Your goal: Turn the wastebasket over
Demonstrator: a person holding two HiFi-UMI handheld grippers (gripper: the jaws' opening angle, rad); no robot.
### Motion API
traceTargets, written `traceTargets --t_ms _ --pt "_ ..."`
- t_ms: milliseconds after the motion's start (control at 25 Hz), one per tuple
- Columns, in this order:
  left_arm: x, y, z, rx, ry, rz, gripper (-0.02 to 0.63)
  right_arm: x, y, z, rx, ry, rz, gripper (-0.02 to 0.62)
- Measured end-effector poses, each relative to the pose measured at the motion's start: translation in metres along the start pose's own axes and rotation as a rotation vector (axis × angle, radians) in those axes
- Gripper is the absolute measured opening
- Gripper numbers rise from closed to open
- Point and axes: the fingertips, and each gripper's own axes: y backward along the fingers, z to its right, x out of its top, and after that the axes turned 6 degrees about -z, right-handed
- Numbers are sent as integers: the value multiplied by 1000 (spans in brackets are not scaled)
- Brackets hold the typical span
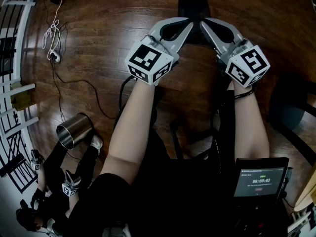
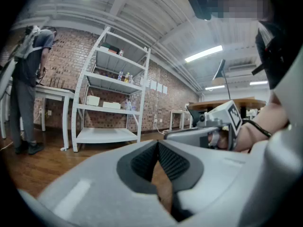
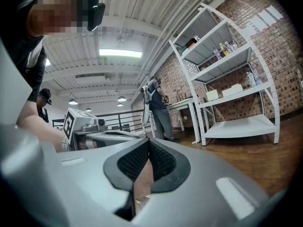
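In the head view a black wastebasket (image 1: 193,5) stands on the wooden floor, straight ahead of both grippers and partly hidden by their tips. My left gripper (image 1: 189,21) and right gripper (image 1: 202,23) are held out level, side by side above the floor, tips angled toward each other and almost touching. Both are shut with nothing between the pads. The left gripper view shows its jaws (image 2: 157,142) closed and the right gripper (image 2: 203,129) beside it. In the right gripper view the jaws (image 3: 148,140) are closed too. The wastebasket is in neither gripper view.
A shiny metal bin (image 1: 74,129) lies on its side at the lower left, next to another person (image 1: 54,181). A cable and power strip (image 1: 53,56) cross the floor near a railing (image 1: 12,83). White shelving (image 2: 111,103) lines the brick wall. A screen (image 1: 260,177) sits at the lower right.
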Motion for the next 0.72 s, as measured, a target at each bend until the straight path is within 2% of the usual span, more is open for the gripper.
traceTargets --t_ms 320,440,560,720 --pt "9 -10 -23 -23 18 -11 2 4 -10 26 -55 -36 0 11" --pt "13 -25 -38 -18 26 -10 2 1 -18 51 -79 -54 4 11" --pt "12 -46 -60 -12 25 -28 2 0 -37 79 -85 -69 -3 11" --pt "19 -54 -82 -8 30 -30 2 6 -54 93 -76 -83 -12 11"
